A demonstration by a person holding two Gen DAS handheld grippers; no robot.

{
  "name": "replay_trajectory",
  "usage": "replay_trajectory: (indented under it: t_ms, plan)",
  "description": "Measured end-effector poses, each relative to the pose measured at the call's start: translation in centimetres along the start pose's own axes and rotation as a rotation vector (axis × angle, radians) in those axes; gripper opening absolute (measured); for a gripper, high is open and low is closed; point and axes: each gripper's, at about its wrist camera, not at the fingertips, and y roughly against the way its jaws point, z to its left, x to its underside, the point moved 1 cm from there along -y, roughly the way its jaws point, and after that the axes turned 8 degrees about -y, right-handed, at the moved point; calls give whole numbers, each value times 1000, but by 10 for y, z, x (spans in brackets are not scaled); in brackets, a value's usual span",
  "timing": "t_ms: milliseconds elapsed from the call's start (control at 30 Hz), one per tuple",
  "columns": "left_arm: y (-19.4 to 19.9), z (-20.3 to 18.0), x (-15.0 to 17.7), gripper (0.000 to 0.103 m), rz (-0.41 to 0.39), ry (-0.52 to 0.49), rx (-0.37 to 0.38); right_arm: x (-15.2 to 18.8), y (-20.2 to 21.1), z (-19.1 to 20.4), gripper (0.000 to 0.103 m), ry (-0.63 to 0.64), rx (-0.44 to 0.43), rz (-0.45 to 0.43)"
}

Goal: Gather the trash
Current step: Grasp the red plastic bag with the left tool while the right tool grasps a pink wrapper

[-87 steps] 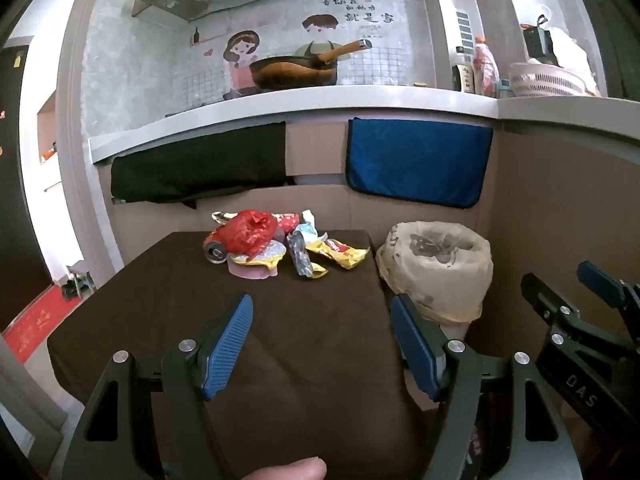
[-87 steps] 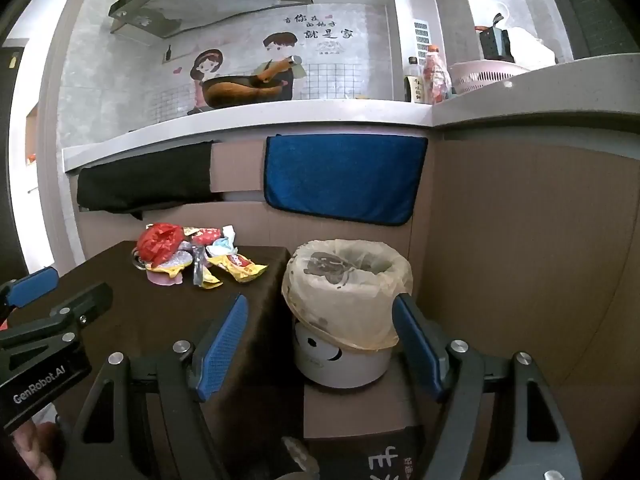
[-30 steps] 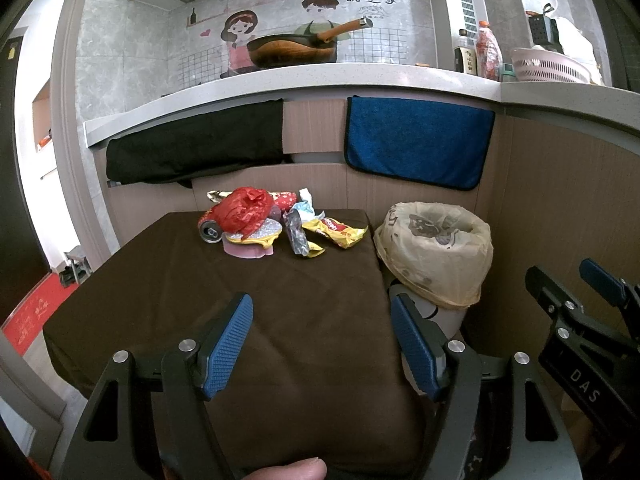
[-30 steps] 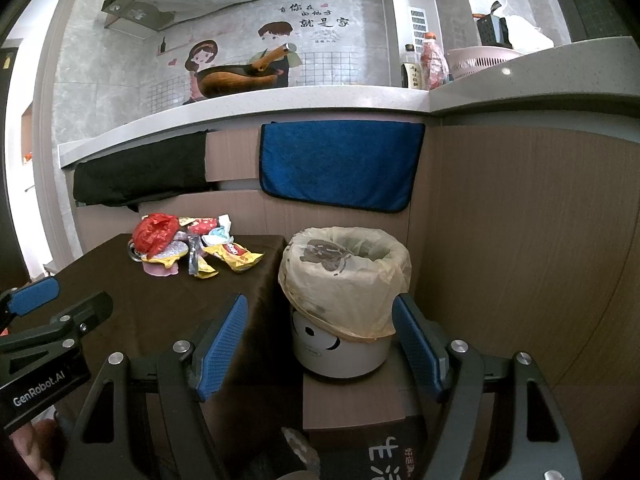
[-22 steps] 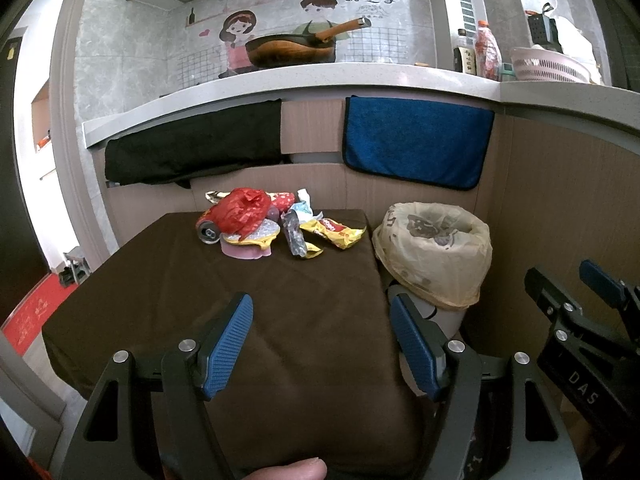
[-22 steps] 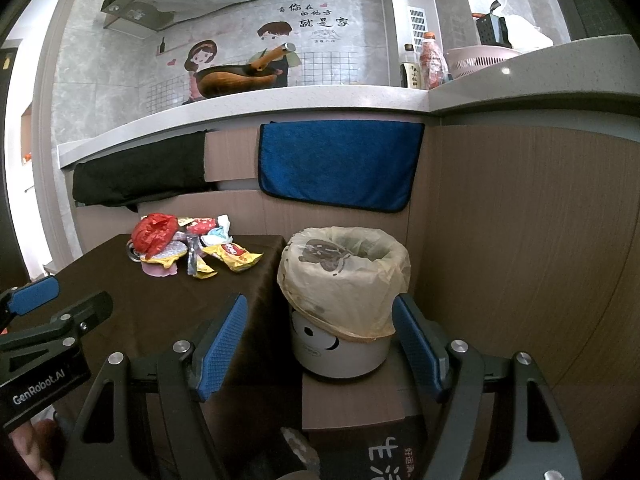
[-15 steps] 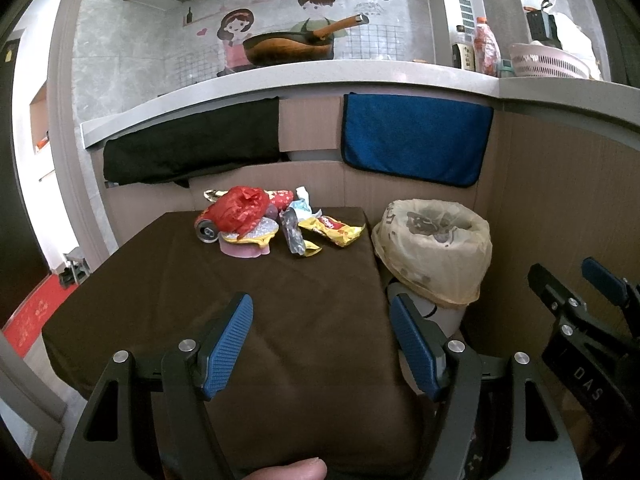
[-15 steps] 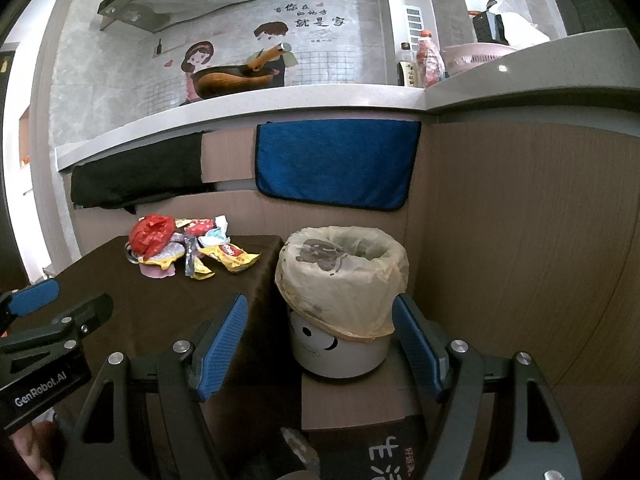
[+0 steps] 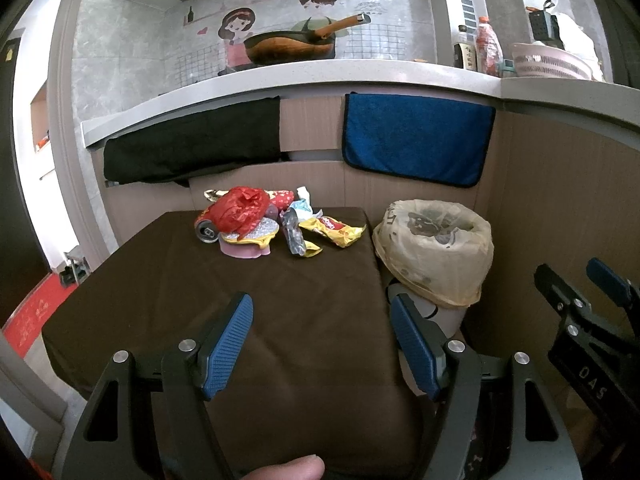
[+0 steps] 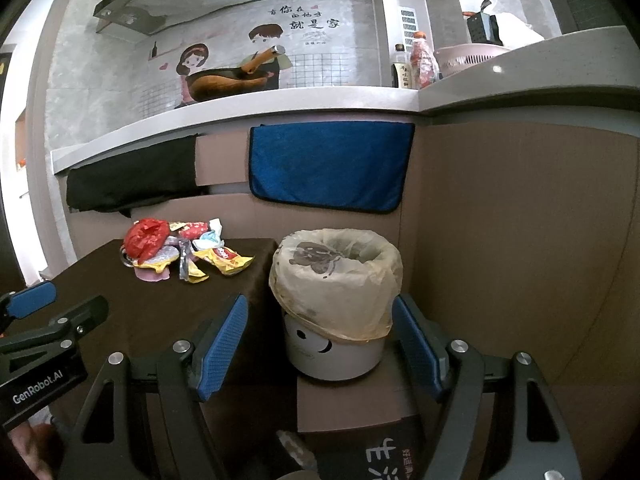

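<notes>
We see the trash pile (image 9: 276, 224) lying at the far end of the brown-covered table (image 9: 280, 340), well ahead of our left tongs (image 9: 322, 344): a crumpled red bag (image 9: 240, 210), a tipped can (image 9: 207, 232), and yellow wrappers (image 9: 334, 232). Right of that pile, beside the table's edge, the lined bin (image 10: 336, 276) stands on a cardboard box (image 10: 348, 404), straight ahead of our right tongs (image 10: 322, 344). Both tongs are spread wide and hold nothing. Behind the table rise wood-toned panels with a black cloth (image 9: 192, 144) and a blue towel (image 9: 416, 144) hung below a grey counter (image 9: 320, 72), where a wok (image 9: 288, 46) sits before a cartoon mural.
</notes>
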Motion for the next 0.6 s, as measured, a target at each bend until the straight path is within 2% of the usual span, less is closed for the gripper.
replay_trajectory:
  t_ms: [167, 367, 600]
  plan:
    - [-9, 6, -13, 72, -7, 22, -6, -6, -7, -3, 73, 21, 9, -16]
    - [-39, 18, -33, 72, 19, 23, -24, -27, -37, -5, 73, 29, 0, -26]
    - [-88, 65, -55, 72, 21, 25, -46, -52, -89, 12, 72, 38, -65, -10]
